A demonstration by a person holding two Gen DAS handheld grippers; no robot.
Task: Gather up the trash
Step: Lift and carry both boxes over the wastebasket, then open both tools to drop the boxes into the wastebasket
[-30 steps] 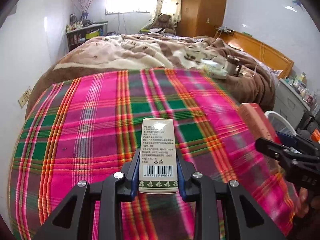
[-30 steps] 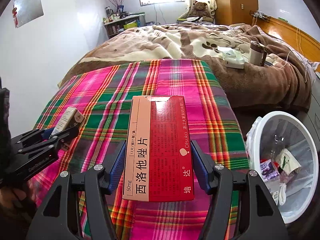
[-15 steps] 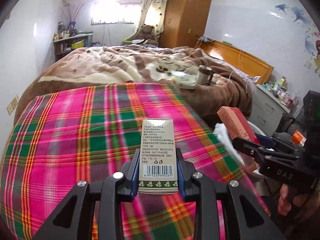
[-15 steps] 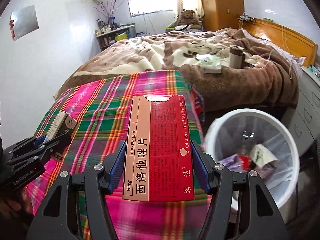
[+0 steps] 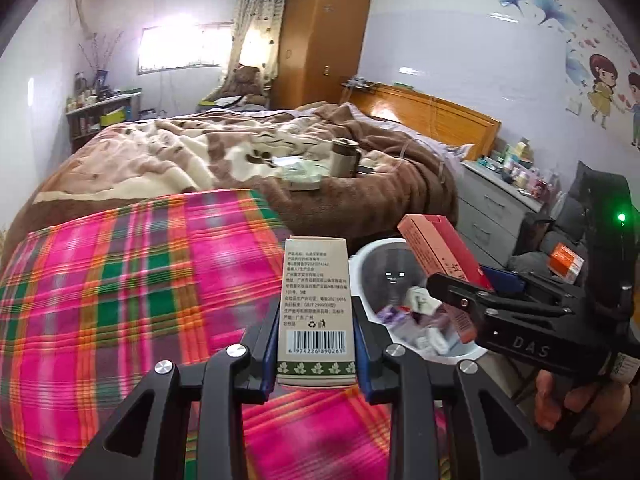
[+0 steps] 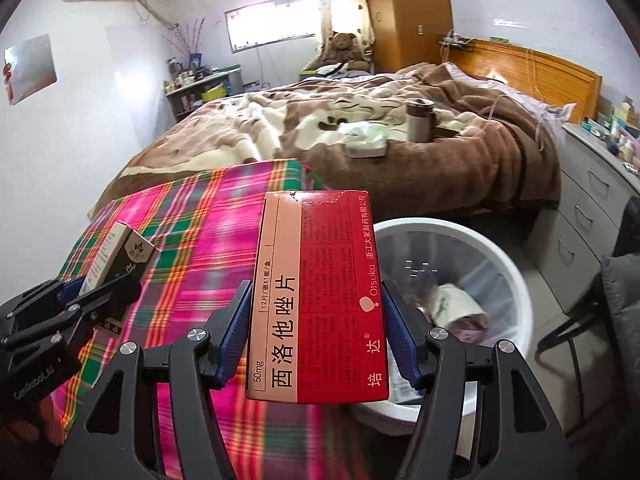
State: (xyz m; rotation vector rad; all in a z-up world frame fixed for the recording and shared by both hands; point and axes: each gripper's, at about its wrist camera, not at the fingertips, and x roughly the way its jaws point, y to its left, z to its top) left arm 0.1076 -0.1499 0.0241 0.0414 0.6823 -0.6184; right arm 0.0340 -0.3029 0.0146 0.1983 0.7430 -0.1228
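Both jaws pinch cartons, the red box [image 6: 316, 300] and pale box [image 5: 316, 308]; released short, either misses the bin [image 6: 516, 264].

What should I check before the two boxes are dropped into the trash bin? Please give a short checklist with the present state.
1. Right gripper holds the red box firmly between its jaws: ok.
2. Left gripper holds the beige box: ok.
3. Trash bin is open, with room inside: ok.
4. Red box is over the bin opening: ok, judged from the left wrist view.
5. Beige box is over the opening: not ok, it looks short of the rim, at the plaid blanket edge.
6. Grippers are apart: ok.
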